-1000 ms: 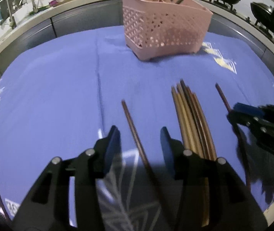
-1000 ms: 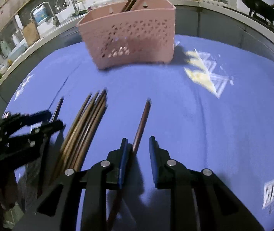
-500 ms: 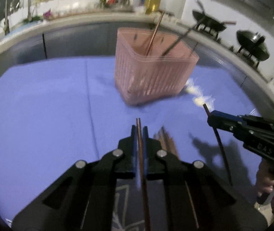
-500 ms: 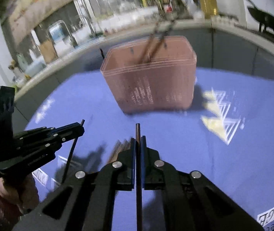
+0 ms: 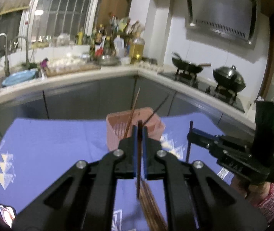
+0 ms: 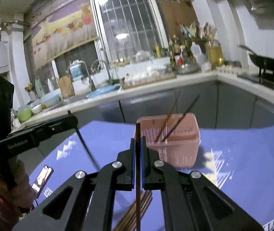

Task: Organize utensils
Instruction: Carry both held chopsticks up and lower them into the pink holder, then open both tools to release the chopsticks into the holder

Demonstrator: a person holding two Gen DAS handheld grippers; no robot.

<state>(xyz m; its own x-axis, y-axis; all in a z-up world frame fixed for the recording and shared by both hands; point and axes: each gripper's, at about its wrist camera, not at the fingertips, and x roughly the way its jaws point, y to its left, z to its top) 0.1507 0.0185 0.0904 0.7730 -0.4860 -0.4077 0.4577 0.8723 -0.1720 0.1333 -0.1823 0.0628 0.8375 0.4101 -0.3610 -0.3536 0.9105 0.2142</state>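
Chopsticks [image 5: 139, 157], one clenched upright in each claw [image 5: 139, 132], hang short of the pink basket [image 5: 115, 129] ahead.

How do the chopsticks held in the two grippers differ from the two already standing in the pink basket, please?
The left gripper and right gripper each pinch one held chopstick clear of the cloth; the basket chopsticks stand free in the pink basket. The held ones look near upright, while the basket pair leans to the right. All look like slim, dark sticks.
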